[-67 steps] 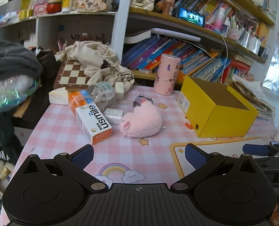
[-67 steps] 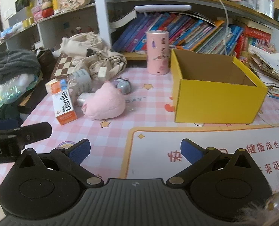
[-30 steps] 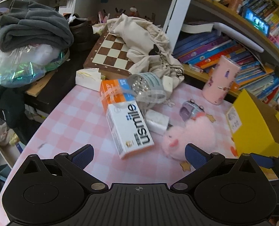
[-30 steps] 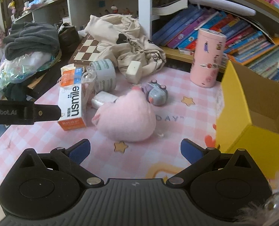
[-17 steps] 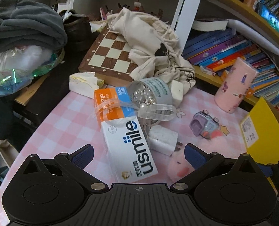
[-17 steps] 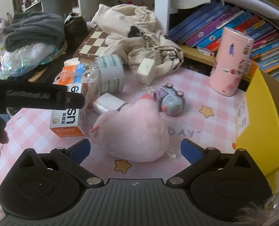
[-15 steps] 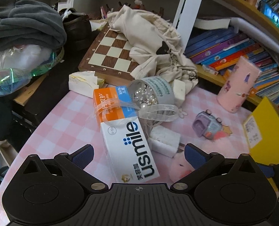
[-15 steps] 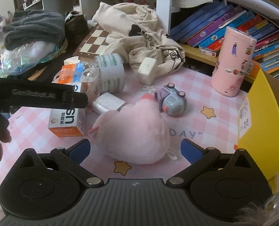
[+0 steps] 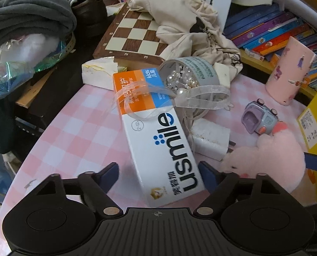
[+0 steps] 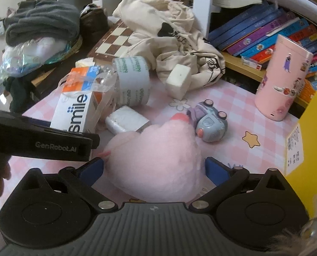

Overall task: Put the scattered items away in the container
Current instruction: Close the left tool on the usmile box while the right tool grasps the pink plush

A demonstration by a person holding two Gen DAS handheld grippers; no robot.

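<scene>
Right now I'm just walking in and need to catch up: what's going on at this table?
A person is tidying clutter with two handheld grippers. The left gripper, open, straddles the usmile box; the right gripper, open, straddles the pink plush. Neither is gripped yet. The yellow box waits at the right.

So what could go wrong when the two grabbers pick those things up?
The clear ribbon from the bead tub lies across the usmile box, so lifting it with the left gripper might tip the beads out. The right gripper may only pinch fluff on the pink plush and drop it.
</scene>
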